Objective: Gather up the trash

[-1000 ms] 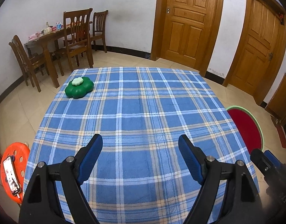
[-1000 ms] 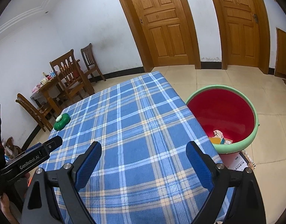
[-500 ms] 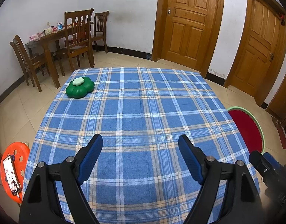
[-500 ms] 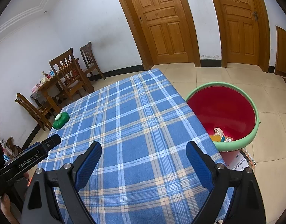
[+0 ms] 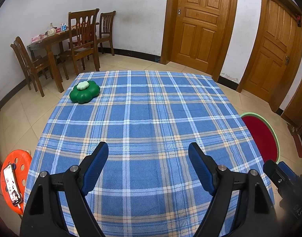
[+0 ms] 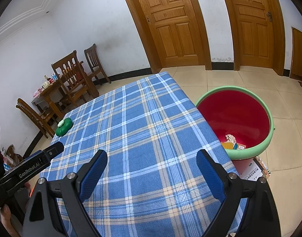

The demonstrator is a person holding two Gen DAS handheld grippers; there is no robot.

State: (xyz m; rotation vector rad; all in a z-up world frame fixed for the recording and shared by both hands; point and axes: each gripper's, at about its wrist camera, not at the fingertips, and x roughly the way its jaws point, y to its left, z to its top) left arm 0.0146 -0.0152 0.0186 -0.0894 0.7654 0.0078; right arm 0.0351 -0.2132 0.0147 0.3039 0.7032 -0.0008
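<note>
Nearest to me, the left gripper (image 5: 148, 151) hangs over the near edge of the plaid tablecloth (image 5: 143, 118) with its jaws spread wide and nothing between the blue pads. The right gripper (image 6: 151, 161) is the same: jaws wide apart, empty, held above the cloth near its right-hand edge.

Just beyond the right gripper, off the table's right side and lower down, sits the basin (image 6: 267, 146) — green rim, red inside — with a few scraps (image 6: 230, 138) already lying at the bottom (a crumpled wad and what look like small cartons; too small to say more).

Far across the table, near the far-left corner, is the only thing left on the cloth: a green clover-shaped holder (image 5: 84, 91) with a pale lump (image 5: 82, 85) resting on top of it. I judge that lump the likely remaining piece of trash, though I cannot tell what it is. It looks slightly longer than wide, its long axis lying roughly along the table's far edge and flat on the holder; it has no clear front or pointing end.

What worries me from here: it is well away from both grippers, so the reach is long. The lump is small and sits raised on a rounded base, so jaws closing off-centre could nudge it off, or drag the holder with it — and a carry across the whole table to the basin gives a weak pinch time to slip.
</note>
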